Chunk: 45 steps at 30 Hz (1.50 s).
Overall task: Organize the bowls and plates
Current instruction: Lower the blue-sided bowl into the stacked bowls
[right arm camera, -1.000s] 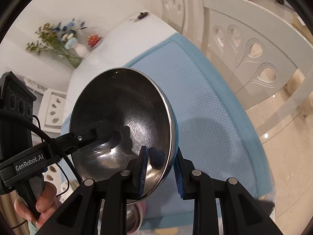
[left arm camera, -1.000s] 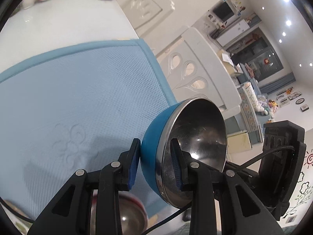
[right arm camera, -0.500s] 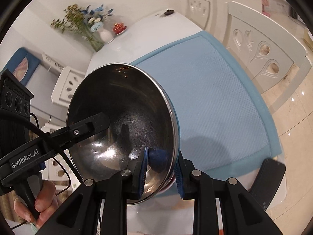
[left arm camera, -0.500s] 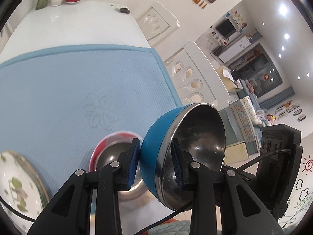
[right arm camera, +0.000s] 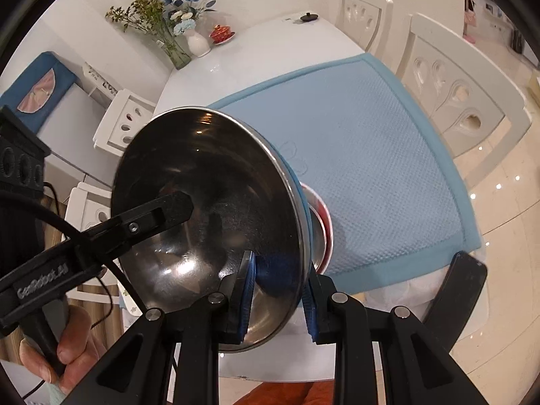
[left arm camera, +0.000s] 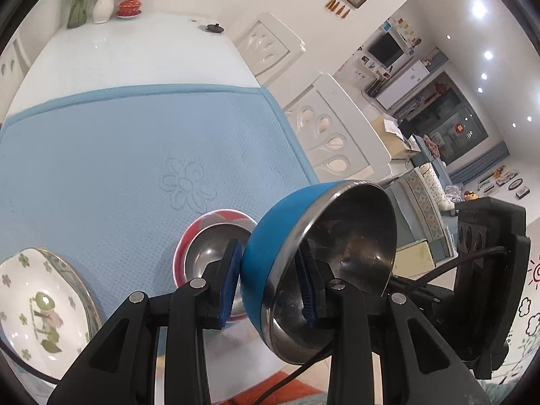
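A blue bowl [left arm camera: 270,229] with a steel inside [right arm camera: 209,202] is held up on edge above the table by both grippers. My left gripper [left arm camera: 270,287] is shut on its rim, one pad inside and one outside. My right gripper [right arm camera: 278,293] is shut on the rim at the opposite side. A red bowl [left arm camera: 209,246] with a steel inside sits on the blue mat [left arm camera: 118,155] just below; its red rim also shows in the right wrist view [right arm camera: 324,216]. A white flowered plate [left arm camera: 37,303] lies at the mat's near left.
The white table [left arm camera: 128,54] carries a vase of flowers [right arm camera: 199,44], a red lidded cup [right arm camera: 221,33] and a small black object [right arm camera: 308,17] at its far end. White chairs [right arm camera: 455,77] stand along the right side. A black object [right arm camera: 455,290] lies at the near table edge.
Both grippers have lifted and pulled back with the blue bowl. The red bowl and the flowered plate have come into the left wrist view.
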Available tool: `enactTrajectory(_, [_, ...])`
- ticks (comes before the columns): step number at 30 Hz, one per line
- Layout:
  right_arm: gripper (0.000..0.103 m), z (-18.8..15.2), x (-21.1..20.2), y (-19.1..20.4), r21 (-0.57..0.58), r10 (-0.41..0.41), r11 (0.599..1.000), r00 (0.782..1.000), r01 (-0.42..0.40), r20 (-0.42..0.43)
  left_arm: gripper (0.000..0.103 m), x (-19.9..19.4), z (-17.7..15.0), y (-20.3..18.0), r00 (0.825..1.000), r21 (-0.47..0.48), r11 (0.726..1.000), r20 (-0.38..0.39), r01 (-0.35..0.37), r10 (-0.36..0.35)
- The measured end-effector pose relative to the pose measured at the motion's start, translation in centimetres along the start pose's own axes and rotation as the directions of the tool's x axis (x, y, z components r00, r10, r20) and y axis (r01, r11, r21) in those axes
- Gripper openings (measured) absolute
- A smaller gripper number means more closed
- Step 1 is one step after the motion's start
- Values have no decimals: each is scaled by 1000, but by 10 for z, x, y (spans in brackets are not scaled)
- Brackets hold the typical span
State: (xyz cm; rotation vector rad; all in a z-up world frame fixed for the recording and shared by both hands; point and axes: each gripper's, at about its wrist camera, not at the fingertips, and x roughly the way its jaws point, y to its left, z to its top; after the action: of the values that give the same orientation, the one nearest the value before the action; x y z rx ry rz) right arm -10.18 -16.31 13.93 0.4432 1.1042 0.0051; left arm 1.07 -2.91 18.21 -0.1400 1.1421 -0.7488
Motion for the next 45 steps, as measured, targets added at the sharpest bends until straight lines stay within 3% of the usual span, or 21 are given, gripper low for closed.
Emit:
enactTrajectory(4, [26, -4, 15, -1, 20, -33, 999, 999, 33, -22, 28, 20, -7, 12, 999, -40, 999, -35, -8, 7])
enactTrajectory(10, [26, -16, 57, -9, 47, -32, 998, 992, 38, -125, 28, 50, -22, 44, 993, -122, 992, -114, -18, 4])
enactTrajectory(23, [26, -14, 99, -26, 92, -23, 995, 977, 43, -214, 28, 84, -21, 65, 978, -121, 991, -209, -49, 22])
enactTrajectory(31, [26, -14, 98, -32, 118, -11, 992, 977, 37, -215, 35, 76, -15, 64, 976, -59, 990, -186, -125, 113])
enactTrajectory(36, [26, -14, 89, -21, 106, -14, 994, 980, 35, -196, 35, 69, -13, 77, 983, -116, 988, -165, -98, 78])
enactTrajectory(41, [26, -18, 81, -10, 72, -26, 997, 984, 39, -178, 35, 69, -24, 84, 978, -117, 982, -165, -146, 126])
enactTrajectory(45, [26, -23, 86, -8, 79, -16, 996, 980, 32, -196, 35, 72, -35, 90, 977, -148, 980, -181, -136, 108])
